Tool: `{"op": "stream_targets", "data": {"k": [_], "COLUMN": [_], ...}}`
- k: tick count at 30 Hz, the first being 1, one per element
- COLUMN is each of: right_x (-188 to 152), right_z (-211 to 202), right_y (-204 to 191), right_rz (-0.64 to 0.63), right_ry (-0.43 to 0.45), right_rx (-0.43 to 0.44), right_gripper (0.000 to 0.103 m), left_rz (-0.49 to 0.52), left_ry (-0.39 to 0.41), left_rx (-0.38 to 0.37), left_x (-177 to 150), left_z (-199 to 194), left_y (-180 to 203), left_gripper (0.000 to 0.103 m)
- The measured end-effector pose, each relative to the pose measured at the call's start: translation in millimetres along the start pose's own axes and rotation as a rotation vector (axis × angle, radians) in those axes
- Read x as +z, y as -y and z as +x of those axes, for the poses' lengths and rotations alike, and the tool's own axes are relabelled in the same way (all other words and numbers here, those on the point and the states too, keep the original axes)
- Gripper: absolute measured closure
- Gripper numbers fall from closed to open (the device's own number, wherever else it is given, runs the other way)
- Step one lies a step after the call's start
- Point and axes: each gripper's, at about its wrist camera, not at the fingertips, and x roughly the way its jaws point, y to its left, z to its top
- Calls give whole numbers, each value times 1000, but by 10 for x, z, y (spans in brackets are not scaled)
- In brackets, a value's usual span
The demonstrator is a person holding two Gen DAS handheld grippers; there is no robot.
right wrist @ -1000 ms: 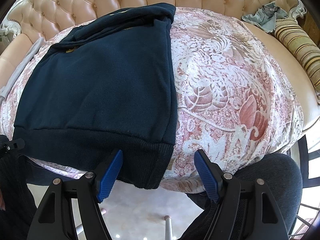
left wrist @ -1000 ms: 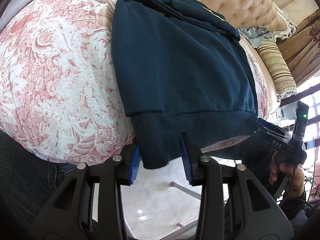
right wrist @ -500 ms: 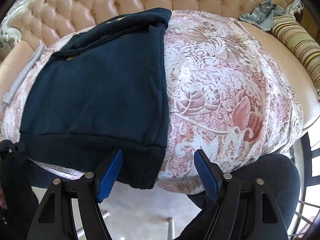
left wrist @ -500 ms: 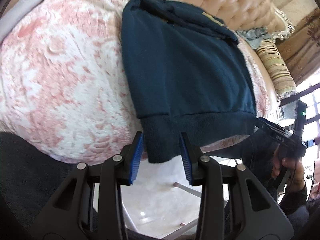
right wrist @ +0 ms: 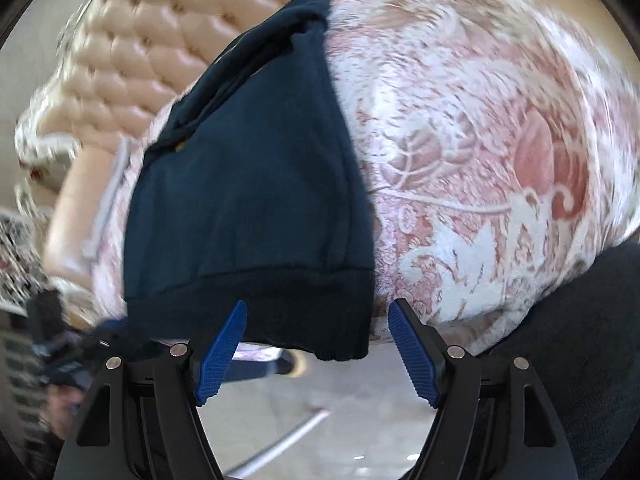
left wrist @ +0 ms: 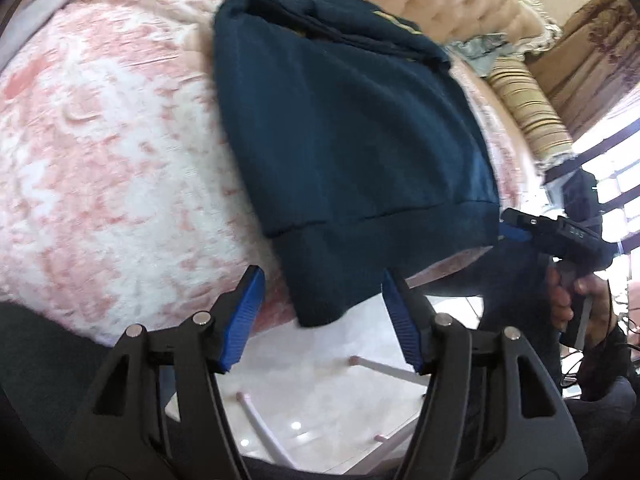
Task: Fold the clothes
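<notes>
**Both claws wide at the sweater's hem**

Left gripper (left wrist: 322,320), jaws just opened, straddles the navy sweater (left wrist: 352,152) hem corner without pressing. Right gripper (right wrist: 318,350) gapes likewise. Sweater lies folded on pink floral cover (left wrist: 100,152); striped cushion (left wrist: 528,120) beyond.

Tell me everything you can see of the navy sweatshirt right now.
The sweatshirt is dark navy, thick knit, with a ribbed hem band. It lies flat on the pink floral cover, already folded narrow, its far end bunched near the tufted backrest, where a bit of yellow shows. The hem hangs over the front edge. The left gripper has just been opening; one hem corner sits between its pads, unpinched. The right gripper stands open at the other corner, its pads clear of the cloth.
</notes>
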Motion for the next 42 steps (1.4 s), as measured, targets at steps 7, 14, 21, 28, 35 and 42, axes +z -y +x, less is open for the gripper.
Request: {"op": "stream_targets", "data": {"k": [7, 14, 21, 28, 35, 42], "right_x": [27, 43, 62, 124, 96, 260], "right_z": [17, 100, 88, -9, -19, -196], "right_y": [-32, -109, -26, -113, 43, -23], "right_rz": [15, 18, 98, 115, 212, 231], "right_ry": [0, -24, -57, -37, -20, 48], "right_rx": [20, 34, 176, 259, 369, 482], "right_gripper": [28, 28, 85, 85, 85, 85], "left_rz": [-8, -67, -81, -95, -116, -141], "left_ry": [-9, -27, 14, 43, 69, 115], "left_rx": [-55, -98, -170, -204, -244, -351], "left_x": [-10, -18, 4, 27, 57, 372], "left_z": [114, 159, 78, 12, -51, -297], "left_y": [-10, -95, -93, -90, -97, -28], "left_gripper": [79, 79, 86, 86, 87, 88]}}
